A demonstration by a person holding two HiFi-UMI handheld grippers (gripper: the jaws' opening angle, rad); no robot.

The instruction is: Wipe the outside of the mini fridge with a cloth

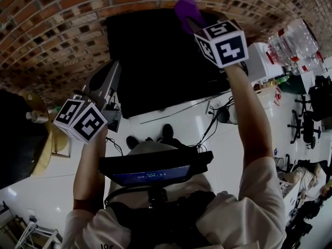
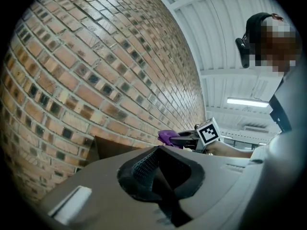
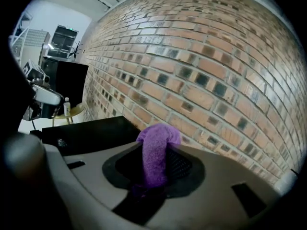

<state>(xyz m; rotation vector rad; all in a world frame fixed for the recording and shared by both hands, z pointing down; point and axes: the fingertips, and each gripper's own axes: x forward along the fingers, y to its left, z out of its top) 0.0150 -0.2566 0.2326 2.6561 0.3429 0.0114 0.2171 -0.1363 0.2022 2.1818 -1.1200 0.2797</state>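
I have the right gripper [image 3: 156, 169] clamped on the purple cloth [image 3: 156, 150]. Its fingers are pinching a fold of it, and the free end bunches up above the tips in front of the brick wall [image 3: 216, 80]. In the head view the right gripper [image 1: 193, 21] is stretched out at arm's length over the black mini fridge [image 1: 155, 61], with the cloth [image 1: 185, 8] near the fridge's far edge, close to the wall. From the left gripper view the cloth [image 2: 167, 137] and the right gripper [image 2: 184, 140] appear raised just above the fridge's top [image 2: 110, 150], though I cannot say for sure whether the cloth touches it. The left gripper [image 2: 156, 169] has its fingers pressed together with nothing between them. In the head view it [image 1: 114, 69] is off the fridge's left side, apart from it. The fridge stands against the brick wall on a pale floor [image 1: 181, 113], and the right gripper view shows its flat top [image 3: 91, 131] down to the left of the cloth. A small round side table [image 3: 72, 111] with a bottle [image 3: 66, 107] on it stands further left along the wall.
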